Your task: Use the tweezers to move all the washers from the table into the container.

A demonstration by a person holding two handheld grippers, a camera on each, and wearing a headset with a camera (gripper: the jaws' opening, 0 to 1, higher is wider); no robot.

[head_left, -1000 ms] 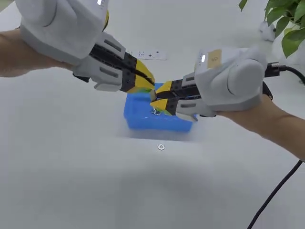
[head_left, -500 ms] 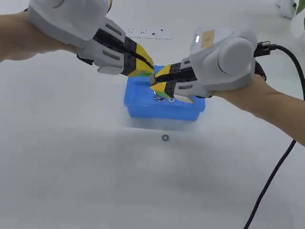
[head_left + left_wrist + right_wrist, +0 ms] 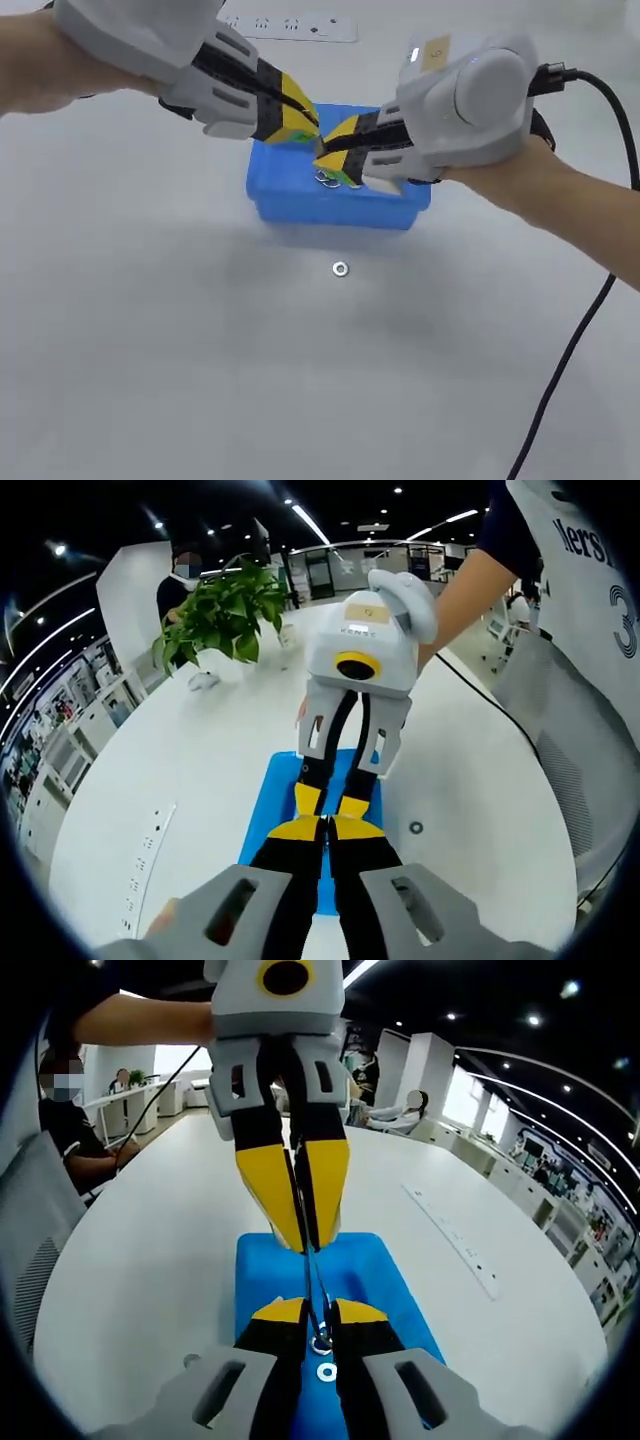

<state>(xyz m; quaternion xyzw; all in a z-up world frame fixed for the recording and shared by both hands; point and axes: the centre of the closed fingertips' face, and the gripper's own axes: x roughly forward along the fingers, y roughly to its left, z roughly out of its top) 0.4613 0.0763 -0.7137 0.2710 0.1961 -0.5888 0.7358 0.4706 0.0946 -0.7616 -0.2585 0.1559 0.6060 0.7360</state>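
A white power strip [image 3: 143, 865] and a leafy plant [image 3: 215, 620] sit on the table [image 3: 220, 750].

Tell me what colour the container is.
The container is blue; the head view shows it best.

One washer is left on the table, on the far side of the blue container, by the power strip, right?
No: the head view shows the washer on the table lying on the near side of the blue container, away from the power strip.
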